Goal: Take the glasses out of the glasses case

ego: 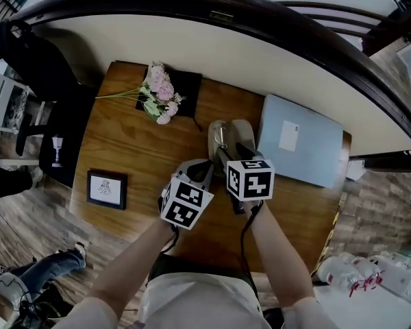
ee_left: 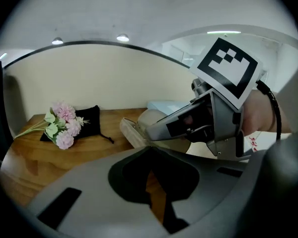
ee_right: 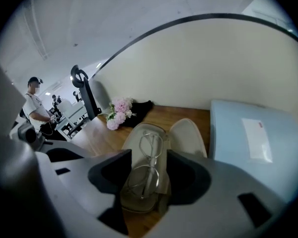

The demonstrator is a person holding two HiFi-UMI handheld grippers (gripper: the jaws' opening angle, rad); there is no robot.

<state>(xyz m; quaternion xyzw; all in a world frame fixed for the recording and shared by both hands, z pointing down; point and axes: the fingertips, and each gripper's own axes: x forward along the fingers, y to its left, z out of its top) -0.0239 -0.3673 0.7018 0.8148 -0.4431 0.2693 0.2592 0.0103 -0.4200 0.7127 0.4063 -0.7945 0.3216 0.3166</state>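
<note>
**Glasses still in the open case, right gripper on it**

The glasses case (ee_right: 188, 133) lies flipped open on the wooden table (ego: 123, 142), lid off to the right side. The wire-frame glasses (ee_right: 150, 162) are folded up in the tray part, so they're not out yet.

The right gripper (ee_right: 149, 155) has its jaws spread about as wide as the tray. They sit against both sides of its near end, so it looks like it's holding the case itself, with the glasses right between the jaws.

The left gripper (ee_left: 151, 155) is just beside it on the left. Its jaws are pinched together at the tips with nothing in them, and you only see a sliver of table through them.

Other stuff on the table:
- pink flowers (ego: 157, 93) lying on a black pouch (ego: 185, 88) at the far edge
- a small picture frame (ego: 107, 188) off to the left
- a light blue box (ego: 301, 142) just right of the case
</note>
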